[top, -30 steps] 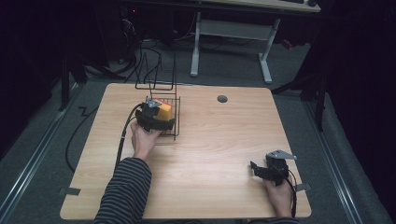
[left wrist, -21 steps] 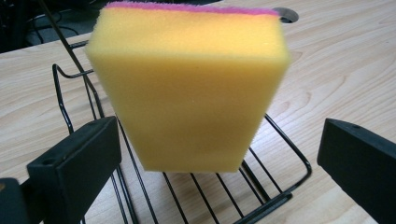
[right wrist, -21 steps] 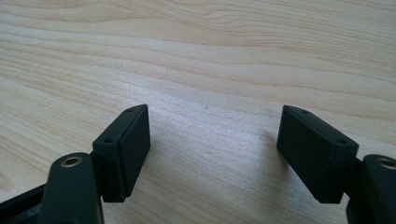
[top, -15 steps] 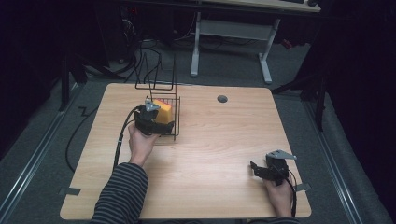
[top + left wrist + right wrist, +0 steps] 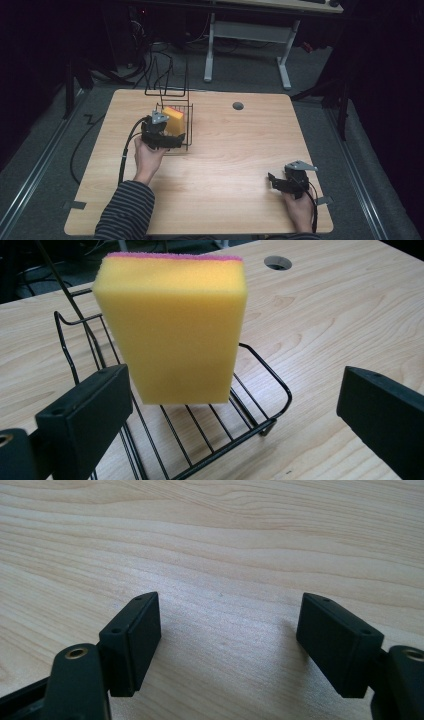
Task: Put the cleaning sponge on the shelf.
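Yellow foam, porous and soft-edged, makes up the sponge [image 5: 172, 330], a rectangular block with a thin pink scouring layer along its far face. It stands upright on its narrow end inside a black wire rack [image 5: 200, 432], resting on the rack's thin parallel floor rods and leaning toward the taller wire side. The rack's rim is a single bent rod with rounded corners, and it sits on the table [image 5: 235, 150], a pale wood-grain top with a round grey cable hole near its far edge.

In the high view the left gripper [image 5: 172, 134] is at the near side of the rack, held by a hand whose forearm wears a striped sleeve. In the left gripper view its two matte black, blocky jaws stand wide apart, one at each side of the rack's near end, with the sponge beyond and between them; neither pad touches the foam.

The right gripper [image 5: 275, 181] lies low at the table's near right corner, well apart from the rack. In the right gripper view its flat rectangular jaws are spread open just above bare wood, holding nothing.
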The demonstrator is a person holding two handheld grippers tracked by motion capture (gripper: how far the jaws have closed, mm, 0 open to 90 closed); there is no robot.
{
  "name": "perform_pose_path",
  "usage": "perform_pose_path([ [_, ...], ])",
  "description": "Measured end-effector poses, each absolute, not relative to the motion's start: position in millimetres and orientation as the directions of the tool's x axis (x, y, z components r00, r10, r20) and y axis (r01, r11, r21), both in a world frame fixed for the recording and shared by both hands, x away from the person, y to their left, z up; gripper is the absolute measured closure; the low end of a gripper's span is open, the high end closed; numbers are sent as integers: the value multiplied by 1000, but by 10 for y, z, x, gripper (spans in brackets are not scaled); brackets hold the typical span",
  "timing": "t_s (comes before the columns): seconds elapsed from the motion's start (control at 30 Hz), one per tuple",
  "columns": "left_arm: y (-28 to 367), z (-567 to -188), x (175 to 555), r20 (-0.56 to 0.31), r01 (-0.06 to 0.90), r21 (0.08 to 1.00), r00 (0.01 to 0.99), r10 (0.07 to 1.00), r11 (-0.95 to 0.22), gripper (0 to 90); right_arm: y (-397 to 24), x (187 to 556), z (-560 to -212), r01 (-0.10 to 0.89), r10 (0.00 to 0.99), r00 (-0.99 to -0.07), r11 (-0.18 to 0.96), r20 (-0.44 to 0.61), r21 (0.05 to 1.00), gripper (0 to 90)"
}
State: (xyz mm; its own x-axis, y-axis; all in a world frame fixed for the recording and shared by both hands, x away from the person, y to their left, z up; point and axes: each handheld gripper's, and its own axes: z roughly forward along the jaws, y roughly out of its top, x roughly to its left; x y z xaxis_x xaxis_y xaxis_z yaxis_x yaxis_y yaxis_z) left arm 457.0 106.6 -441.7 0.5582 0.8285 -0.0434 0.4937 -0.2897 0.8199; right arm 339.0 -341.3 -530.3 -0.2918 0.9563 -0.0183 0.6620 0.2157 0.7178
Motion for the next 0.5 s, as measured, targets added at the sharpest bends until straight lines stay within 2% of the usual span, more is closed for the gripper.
perform_pose_path([
  [0.5, 1225, -4364, 4355, -54, 481, 833, 560, 826, -272, 36, -3413, 3389, -5303, 662, 956, -292, 216, -18, 718, 262],
])
